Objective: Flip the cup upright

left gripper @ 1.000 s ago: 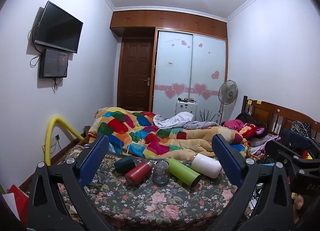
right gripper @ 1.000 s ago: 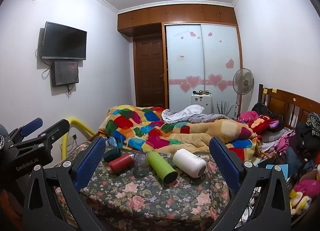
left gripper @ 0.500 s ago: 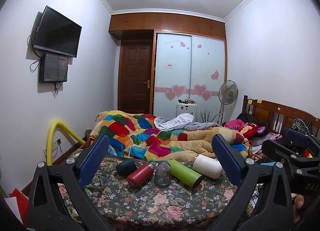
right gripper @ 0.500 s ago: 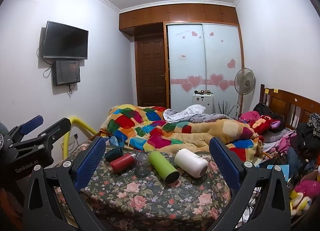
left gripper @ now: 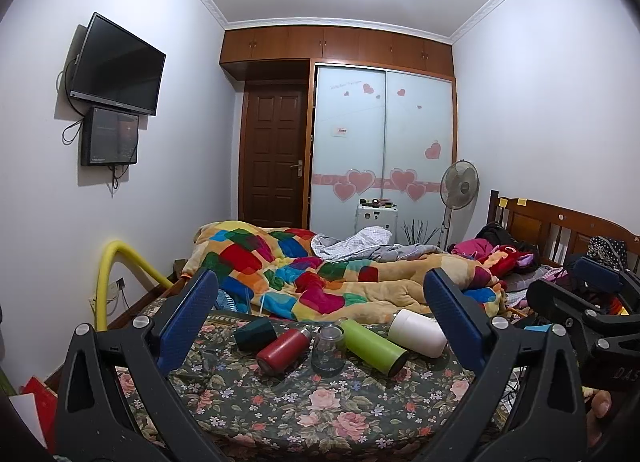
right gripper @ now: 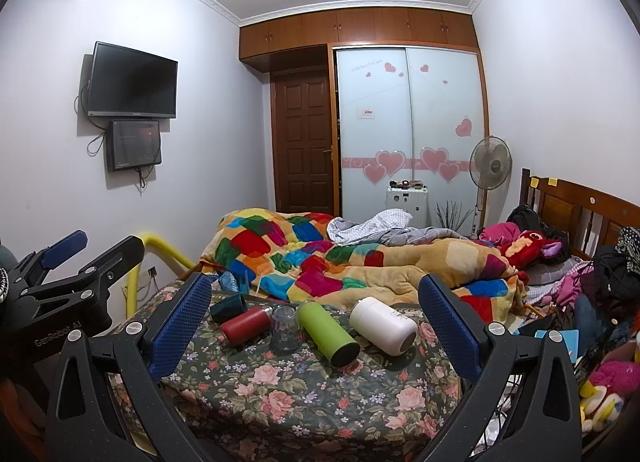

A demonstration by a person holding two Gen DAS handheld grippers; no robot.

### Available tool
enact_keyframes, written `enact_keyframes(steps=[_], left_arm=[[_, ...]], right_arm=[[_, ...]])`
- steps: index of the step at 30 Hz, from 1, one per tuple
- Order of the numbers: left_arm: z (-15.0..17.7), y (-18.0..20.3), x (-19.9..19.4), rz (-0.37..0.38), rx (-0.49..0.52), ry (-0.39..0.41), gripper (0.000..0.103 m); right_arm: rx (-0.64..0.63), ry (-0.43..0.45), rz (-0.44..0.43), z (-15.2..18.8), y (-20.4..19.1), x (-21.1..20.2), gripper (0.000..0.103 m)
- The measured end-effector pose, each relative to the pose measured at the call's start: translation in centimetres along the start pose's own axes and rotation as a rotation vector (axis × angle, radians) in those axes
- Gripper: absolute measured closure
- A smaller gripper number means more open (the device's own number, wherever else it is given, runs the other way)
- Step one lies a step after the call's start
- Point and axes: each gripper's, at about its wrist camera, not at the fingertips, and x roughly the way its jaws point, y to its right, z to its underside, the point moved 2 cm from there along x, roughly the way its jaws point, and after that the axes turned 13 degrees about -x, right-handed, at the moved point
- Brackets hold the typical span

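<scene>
Bedroom with a floral-covered counter (left gripper: 320,414) in front, set against a bed heaped with a patchwork quilt (left gripper: 320,278).

Five containers sit in a row on the counter. From left: a dark green cup (left gripper: 256,335) lying on its side; a red bottle (left gripper: 283,350) on its side; a clear glass cup (left gripper: 329,349) standing mouth-down in the middle; a lime green bottle (left gripper: 374,346) on its side; a white tumbler (left gripper: 417,332) on its side. Whether anything is inside them cannot be told.

Left hand-held gripper (left gripper: 326,314) is level, pointing at the row from well back, its blue-padded jaws spread wide and empty, framing all five containers. Right hand-held gripper (right gripper: 316,316) is posed the same way, jaws wide apart, gripping nothing. Each gripper shows at the edge of the other's view, so they are side by side.

On the left wall hang a television (left gripper: 116,66) and a smaller screen (left gripper: 110,137). A standing fan (left gripper: 459,186) is by the wardrobe.
</scene>
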Motion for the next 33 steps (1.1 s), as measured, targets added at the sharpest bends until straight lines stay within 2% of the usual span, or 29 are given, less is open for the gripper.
enact_keyframes(steps=[33], left_arm=[[-0.40, -0.03, 0.28, 0.003, 0.004, 0.009, 0.000]], right_arm=[[0.000, 0.007, 0.000, -0.52, -0.55, -0.07, 0.000]])
